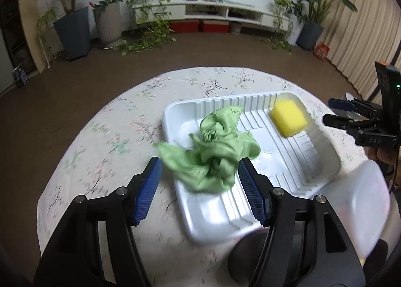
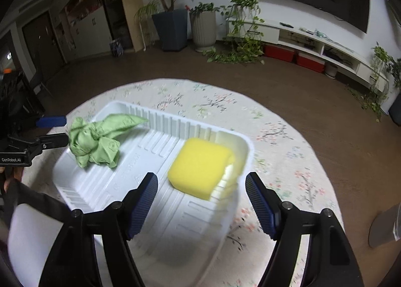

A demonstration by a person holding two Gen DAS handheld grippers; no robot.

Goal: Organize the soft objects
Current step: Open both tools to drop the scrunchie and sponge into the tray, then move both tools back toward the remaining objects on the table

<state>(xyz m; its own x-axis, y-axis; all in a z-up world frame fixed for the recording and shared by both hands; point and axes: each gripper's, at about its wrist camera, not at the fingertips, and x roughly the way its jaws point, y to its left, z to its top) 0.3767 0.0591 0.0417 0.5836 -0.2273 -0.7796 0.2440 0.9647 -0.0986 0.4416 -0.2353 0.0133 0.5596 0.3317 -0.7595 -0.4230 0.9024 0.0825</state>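
**A:** Nearest the lens, what do you see?

**B:** The left gripper [image 1: 199, 169], blue pads standing wide apart, nothing pressed between them. The crumpled green cloth [image 1: 213, 149] lies beyond the tips, mostly inside the white tray [image 1: 323, 146], one corner draped over the tray's left rim.

**A:** And the other hand?

**B:** The right gripper [image 2: 201, 186] is also spread wide and empty. The yellow sponge [image 2: 200, 166] sits just past its tips, in the tray's right end, tight against the end wall.

**A:** Anything crowding them?

**B:** A white lid-like piece [image 1: 368, 201] lies at the tray's near right corner, touching or overlapping it; I cannot tell which. A dark rounded shape [image 1: 248, 257] sits at the near table edge, too blurred to name.

**A:** Room to move?

**B:** The tray's ribbed floor between cloth and sponge is bare. The tray sits toward the near side of the round table with a floral tablecloth [image 2: 225, 101], leaving open cloth on the far side and to the right. Past the table's edge is brown floor [image 1: 175, 56], then potted plants [image 1: 72, 28] and a low white shelf unit [image 1: 225, 11] along the wall, well apart.
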